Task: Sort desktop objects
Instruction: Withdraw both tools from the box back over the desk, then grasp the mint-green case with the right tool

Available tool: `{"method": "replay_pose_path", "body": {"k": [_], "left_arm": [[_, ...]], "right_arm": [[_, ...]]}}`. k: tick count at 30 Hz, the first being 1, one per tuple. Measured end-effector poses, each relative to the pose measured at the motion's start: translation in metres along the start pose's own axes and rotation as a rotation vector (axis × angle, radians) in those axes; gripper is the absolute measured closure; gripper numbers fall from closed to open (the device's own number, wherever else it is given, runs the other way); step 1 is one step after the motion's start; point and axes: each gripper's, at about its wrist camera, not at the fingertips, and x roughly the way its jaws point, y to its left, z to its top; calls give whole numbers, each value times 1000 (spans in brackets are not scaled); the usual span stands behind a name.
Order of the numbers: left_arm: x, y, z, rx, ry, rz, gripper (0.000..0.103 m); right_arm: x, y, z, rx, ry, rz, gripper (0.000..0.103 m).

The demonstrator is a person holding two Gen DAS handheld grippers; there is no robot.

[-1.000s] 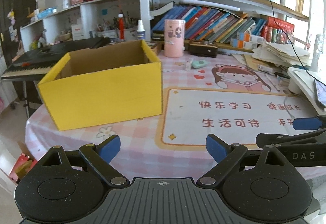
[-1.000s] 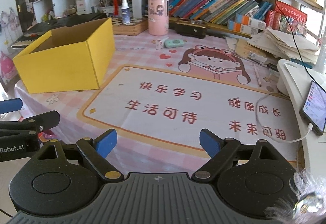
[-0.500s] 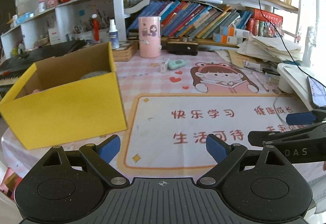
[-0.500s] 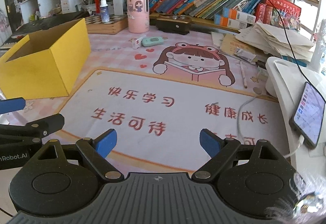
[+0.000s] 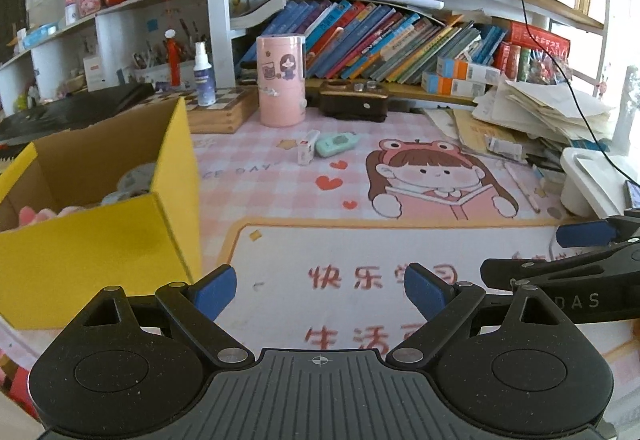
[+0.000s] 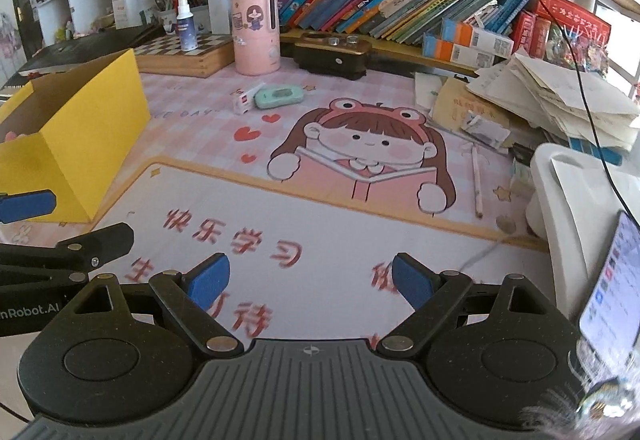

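A yellow cardboard box [image 5: 100, 236] [image 6: 76, 144] stands open at the left of the desk, with tape rolls and a pink soft thing inside. Far back on the pink mat lie a mint green case [image 5: 337, 142] [image 6: 279, 96] and, touching it, a small white box [image 5: 308, 147] [image 6: 245, 99]. A pencil [image 6: 477, 180] lies at the right. My left gripper [image 5: 320, 290] is open and empty above the mat's near part. My right gripper [image 6: 310, 282] is open and empty too, beside it on the right.
A pink cylinder [image 5: 281, 80], a dark brown case [image 5: 354, 101], a chessboard box [image 5: 218, 108] with a spray bottle [image 5: 202, 74], leaning books and a paper pile [image 5: 536, 112] line the back. A white stand [image 6: 580, 208] with a phone [image 6: 612, 280] and cable sits right.
Both grippers have slid to the right and forward over the desk. The yellow box has shifted toward the left edge of both views, and the small items at the back look nearer. Jaws unchanged.
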Motion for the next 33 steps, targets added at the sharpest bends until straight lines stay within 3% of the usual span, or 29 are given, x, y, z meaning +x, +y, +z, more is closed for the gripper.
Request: {"method": "replay_pose_path", "body": {"k": [19, 33], "left_arm": [[49, -14, 51, -72, -9, 125, 10], [74, -18, 71, -76, 4, 189, 10]], "right_arm": [[67, -64, 76, -6, -68, 96, 15], [143, -47, 119, -83, -83, 246, 19]]}}
